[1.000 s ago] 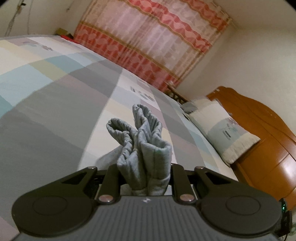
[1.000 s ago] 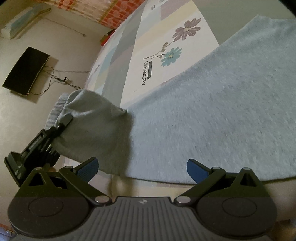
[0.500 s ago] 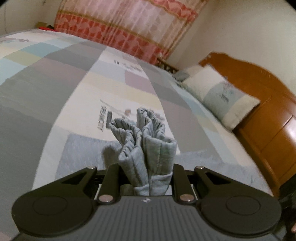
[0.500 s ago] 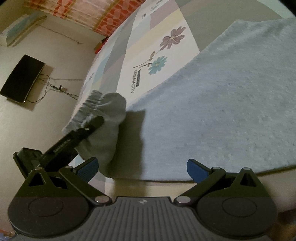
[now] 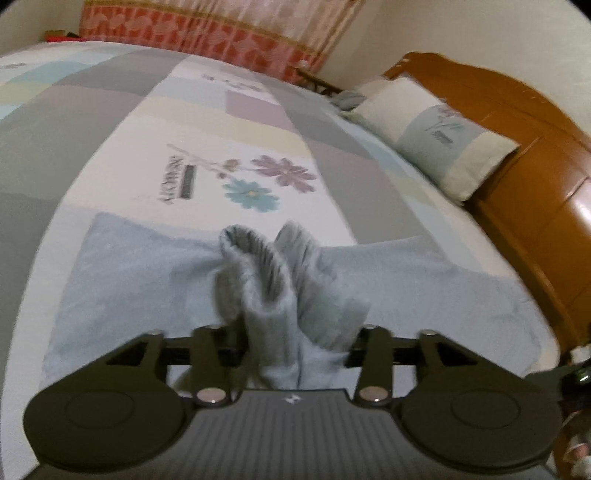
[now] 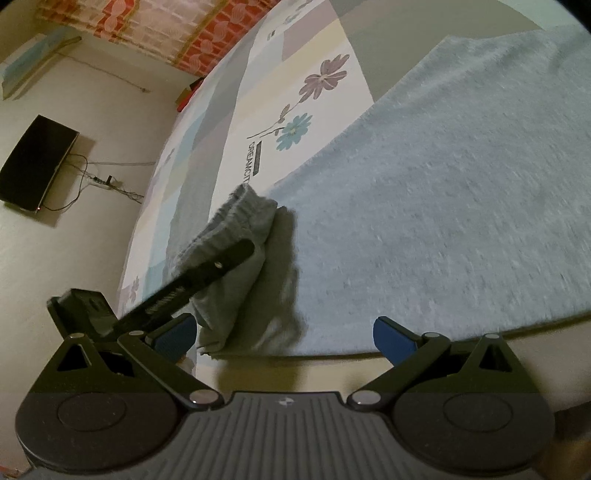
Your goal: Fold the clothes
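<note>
A light blue-grey garment [image 5: 129,280] lies spread flat on the patchwork bed sheet [image 5: 110,129]. One ribbed, bunched end of it [image 5: 266,273] stands up between the fingers of my left gripper [image 5: 291,332]. Those jaws are opening, and the cloth sits slack between them. In the right wrist view the same bunch [image 6: 240,221] rests folded over the flat garment [image 6: 443,203] near its left edge, with a left gripper finger [image 6: 207,273] lying along it. My right gripper [image 6: 284,334] hovers at the garment's near edge, open, its blue pads wide apart and holding nothing.
A pillow [image 5: 432,136] leans against the wooden headboard [image 5: 535,184] on the right. A red patterned curtain [image 5: 221,33] hangs beyond the bed. A dark screen [image 6: 37,162] with trailing cables is on the wall beyond the bed's far side.
My left gripper has come down and carried the bunched end over the flat garment, and its jaws have widened around the cloth. The right gripper has hardly moved.
</note>
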The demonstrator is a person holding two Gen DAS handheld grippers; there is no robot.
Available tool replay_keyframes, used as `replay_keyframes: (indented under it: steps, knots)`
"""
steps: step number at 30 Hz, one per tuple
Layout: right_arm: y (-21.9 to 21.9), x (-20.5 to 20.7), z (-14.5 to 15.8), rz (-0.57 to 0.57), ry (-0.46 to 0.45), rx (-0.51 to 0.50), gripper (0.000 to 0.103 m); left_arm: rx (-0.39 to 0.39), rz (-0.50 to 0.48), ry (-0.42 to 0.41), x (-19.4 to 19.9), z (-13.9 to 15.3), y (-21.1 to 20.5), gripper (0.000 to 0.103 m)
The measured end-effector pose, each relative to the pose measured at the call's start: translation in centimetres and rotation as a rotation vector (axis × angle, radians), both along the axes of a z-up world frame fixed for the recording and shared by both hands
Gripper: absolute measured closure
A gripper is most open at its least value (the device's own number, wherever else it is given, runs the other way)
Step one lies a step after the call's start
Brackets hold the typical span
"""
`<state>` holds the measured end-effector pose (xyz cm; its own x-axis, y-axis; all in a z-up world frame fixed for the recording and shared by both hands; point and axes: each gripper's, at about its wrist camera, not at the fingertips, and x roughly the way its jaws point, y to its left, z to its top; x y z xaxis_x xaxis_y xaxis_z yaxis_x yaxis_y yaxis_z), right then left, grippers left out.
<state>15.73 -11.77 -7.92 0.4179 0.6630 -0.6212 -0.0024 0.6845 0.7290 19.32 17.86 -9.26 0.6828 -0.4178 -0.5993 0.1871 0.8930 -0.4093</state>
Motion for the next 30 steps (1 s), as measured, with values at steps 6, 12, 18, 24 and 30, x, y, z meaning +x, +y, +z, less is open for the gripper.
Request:
replay_keyframes:
  steps: [6,12,18,24,30]
  knots:
    - [-0.3,-0.3,-0.2,-0.001,-0.002,-0.003,0.000,-0.011,-0.049,-0.039,-0.1,1.7,-0.3,0.040]
    - [-0.4,0.9,-0.3,0.060,-0.049,0.117,0.000,0.140,0.025,-0.058,-1.9,2.6,3.0,0.039]
    - [1.4,4.1,-1.7,0.120,-0.061,0.158,0.000,0.395,-0.022,-0.081,-5.8,0.6,4.0,0.039]
    - [4.3,5.3,-1.1,0.214,-0.129,0.174,0.011,0.391,-0.096,-0.036,-8.0,-2.0,4.1,0.037]
    - [9.0,5.8,0.3,0.387,-0.306,-0.008,0.044,0.277,0.053,-0.075,-5.6,1.8,9.4,0.036]
